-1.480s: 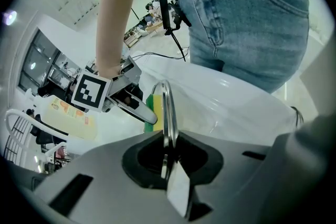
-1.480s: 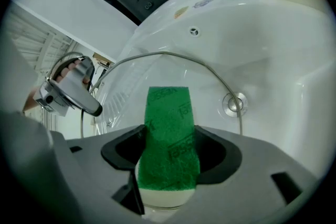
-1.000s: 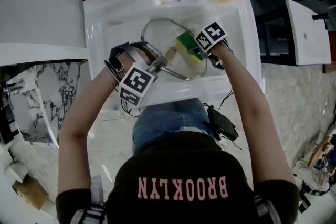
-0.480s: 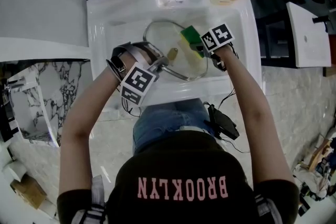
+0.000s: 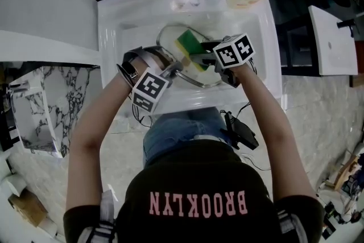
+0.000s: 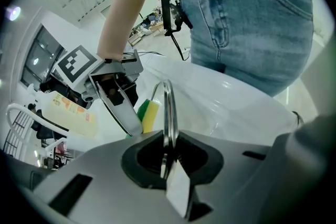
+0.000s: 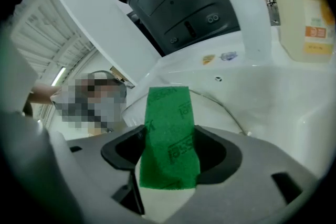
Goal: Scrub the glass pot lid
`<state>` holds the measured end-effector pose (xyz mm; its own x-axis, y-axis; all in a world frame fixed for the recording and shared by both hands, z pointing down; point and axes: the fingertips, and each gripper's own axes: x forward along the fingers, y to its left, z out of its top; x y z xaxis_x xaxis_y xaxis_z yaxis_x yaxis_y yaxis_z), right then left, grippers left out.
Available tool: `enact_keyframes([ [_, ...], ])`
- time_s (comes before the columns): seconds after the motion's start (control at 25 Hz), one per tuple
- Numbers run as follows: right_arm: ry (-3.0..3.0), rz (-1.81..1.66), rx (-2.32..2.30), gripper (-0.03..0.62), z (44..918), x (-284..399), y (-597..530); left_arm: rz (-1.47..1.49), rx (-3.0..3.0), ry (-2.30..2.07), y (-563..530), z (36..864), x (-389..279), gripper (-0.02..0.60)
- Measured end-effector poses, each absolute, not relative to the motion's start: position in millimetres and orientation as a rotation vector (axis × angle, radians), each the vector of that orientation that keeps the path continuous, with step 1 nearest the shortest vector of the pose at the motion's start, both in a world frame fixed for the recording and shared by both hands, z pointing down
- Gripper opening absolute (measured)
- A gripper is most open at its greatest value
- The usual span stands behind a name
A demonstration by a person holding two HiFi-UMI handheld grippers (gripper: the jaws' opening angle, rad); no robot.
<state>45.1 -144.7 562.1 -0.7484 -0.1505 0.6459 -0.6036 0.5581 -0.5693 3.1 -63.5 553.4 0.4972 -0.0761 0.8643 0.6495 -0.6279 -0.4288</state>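
The left gripper (image 5: 172, 69) is clamped on the metal rim of the glass pot lid (image 5: 168, 37), which sits inside the white sink (image 5: 111, 31). The right gripper (image 5: 200, 57) is clamped on a green-and-yellow sponge (image 5: 186, 44), positioned at the lid's glass face.

Black T-shirt (image 5: 193, 179), pink BROOKLYN lettering (image 5: 198, 204), blue jeans (image 5: 176, 131), marker cubes (image 5: 149, 90) on left gripper (image 5: 174, 69), right gripper (image 5: 203, 60)

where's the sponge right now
In the head view the sponge is over the sink, clamped in the right gripper and lying against the glass lid that the left gripper holds.
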Motion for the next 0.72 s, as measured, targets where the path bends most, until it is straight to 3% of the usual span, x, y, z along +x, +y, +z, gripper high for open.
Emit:
enact_keyframes([
  [0.72,-2.242,1.049,0.308,0.279,574,-3,-140,-1.208,-1.947,-0.515,-62,554,3,0.029],
])
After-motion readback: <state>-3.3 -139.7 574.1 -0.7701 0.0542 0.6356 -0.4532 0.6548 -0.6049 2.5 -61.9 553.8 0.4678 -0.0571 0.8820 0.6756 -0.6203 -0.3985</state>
